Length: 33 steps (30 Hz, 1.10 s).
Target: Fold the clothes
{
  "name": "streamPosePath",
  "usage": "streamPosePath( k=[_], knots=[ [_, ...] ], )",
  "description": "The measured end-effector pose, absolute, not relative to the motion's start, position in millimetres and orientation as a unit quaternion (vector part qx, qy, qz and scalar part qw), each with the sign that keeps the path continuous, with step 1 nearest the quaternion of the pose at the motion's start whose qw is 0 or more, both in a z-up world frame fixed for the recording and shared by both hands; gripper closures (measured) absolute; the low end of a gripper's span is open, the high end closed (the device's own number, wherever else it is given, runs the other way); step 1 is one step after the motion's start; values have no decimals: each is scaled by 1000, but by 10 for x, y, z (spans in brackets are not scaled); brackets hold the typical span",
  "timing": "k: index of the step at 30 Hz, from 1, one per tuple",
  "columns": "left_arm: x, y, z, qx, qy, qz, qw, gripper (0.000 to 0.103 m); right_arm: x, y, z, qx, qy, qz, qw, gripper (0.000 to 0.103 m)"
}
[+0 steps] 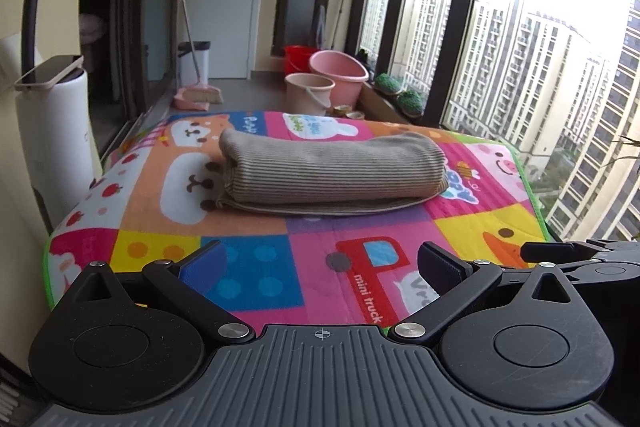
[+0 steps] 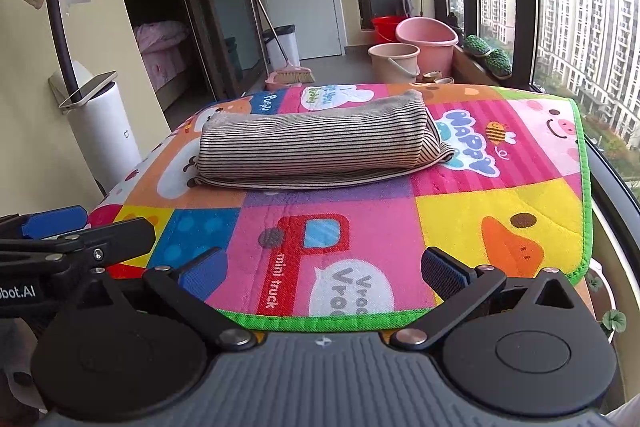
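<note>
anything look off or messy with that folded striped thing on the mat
Mostly tidy. The striped garment lies folded in a compact bundle on the play mat, but its bottom layer sticks out past the bundle along the near edge and at the right end, so the edges aren't flush. Both grippers, left and right, are open and clear of it.

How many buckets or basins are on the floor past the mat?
3: a beige bucket nearest the mat, a larger pink basin right behind it, and a red bucket farthest back, partly hidden. Others may sit behind them.
</note>
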<state>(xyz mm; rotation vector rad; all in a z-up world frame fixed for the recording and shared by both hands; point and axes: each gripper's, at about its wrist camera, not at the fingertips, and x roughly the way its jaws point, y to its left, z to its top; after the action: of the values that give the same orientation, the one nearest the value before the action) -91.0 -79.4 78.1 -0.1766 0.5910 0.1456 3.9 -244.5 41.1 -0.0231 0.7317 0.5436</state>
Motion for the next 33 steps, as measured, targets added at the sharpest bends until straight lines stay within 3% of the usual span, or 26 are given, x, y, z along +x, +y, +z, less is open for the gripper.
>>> streamPosePath(
  k=[33],
  knots=[
    [-860, -748, 680, -95, 308, 73, 944, 0, 85, -2433, 311, -9, 373, 263, 890, 0]
  ],
)
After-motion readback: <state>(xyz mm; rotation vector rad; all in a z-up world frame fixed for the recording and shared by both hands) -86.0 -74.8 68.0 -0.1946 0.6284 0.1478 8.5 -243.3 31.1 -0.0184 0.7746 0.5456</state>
